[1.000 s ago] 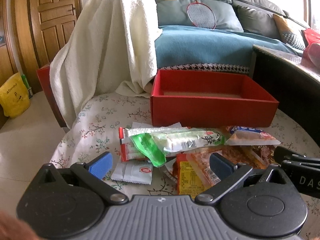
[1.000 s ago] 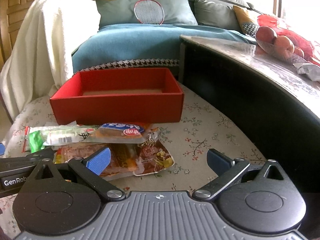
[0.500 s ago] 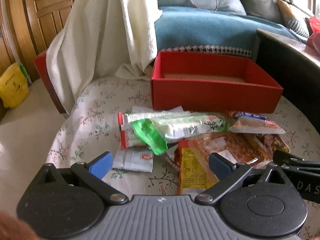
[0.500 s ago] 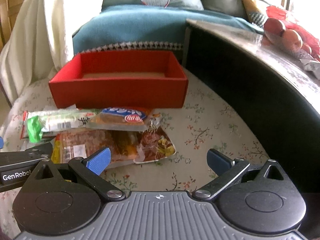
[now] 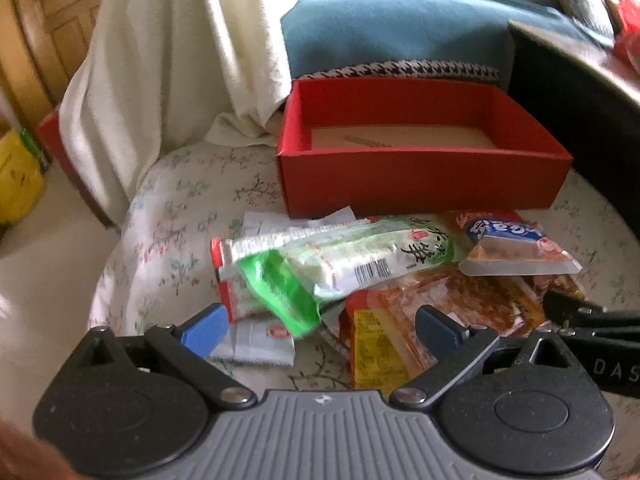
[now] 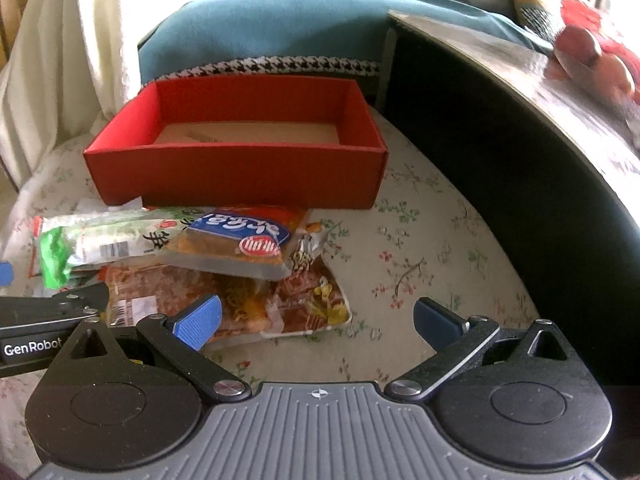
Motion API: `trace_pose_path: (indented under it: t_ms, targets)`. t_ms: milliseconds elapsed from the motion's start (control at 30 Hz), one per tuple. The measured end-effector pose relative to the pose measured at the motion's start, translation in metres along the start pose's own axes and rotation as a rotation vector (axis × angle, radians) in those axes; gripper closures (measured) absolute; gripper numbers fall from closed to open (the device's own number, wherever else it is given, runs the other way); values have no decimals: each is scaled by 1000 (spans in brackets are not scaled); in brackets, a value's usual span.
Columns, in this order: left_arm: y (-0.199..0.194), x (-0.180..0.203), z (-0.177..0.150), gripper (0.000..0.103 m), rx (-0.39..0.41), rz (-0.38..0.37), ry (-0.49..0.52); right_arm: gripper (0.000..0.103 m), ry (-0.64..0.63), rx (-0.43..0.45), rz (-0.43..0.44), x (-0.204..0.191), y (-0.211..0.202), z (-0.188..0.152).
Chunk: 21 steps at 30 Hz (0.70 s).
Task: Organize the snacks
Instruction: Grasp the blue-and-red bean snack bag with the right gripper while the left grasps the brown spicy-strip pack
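Note:
An empty red box stands on the floral cloth. In front of it lies a pile of snack packets: a green-and-white packet, a blue-labelled packet, an orange-red flat packet, a brown printed packet and a small white sachet. My left gripper hovers open just short of the pile, over the sachet and the orange packet. My right gripper is open beside the brown packet's near edge. Neither holds anything.
A dark, curved table edge rises on the right, with red fruit on top. A cream blanket drapes over a chair at the left, a teal sofa behind the box. The cloth right of the pile shows bare floral print.
Both cameras have tilted downward and moved closer to the pile, so the box's inside shows more. Both grippers stay open; the snacks have not moved.

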<state>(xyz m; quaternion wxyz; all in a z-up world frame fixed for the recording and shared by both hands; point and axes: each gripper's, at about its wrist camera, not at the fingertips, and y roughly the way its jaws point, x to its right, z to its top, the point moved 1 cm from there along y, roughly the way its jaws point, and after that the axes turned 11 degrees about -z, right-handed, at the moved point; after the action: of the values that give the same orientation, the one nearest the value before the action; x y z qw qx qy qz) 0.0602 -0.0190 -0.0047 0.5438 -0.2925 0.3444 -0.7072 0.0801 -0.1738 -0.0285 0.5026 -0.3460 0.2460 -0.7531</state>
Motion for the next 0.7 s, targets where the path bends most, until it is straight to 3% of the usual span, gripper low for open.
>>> trace_pose_path:
  t_ms: [167, 367, 533, 700]
  targets:
    - [9, 0, 18, 8, -23, -16, 76, 0, -41, 5, 27, 0, 11, 18]
    - [16, -14, 24, 7, -45, -128, 7, 0, -33, -36, 123, 8, 20, 32]
    - [10, -18, 22, 7, -47, -177, -1, 0, 32, -71, 244, 21, 4, 33]
    - [3, -25, 23, 7, -30, -202, -36, 0, 115, -112, 173, 25, 24, 59]
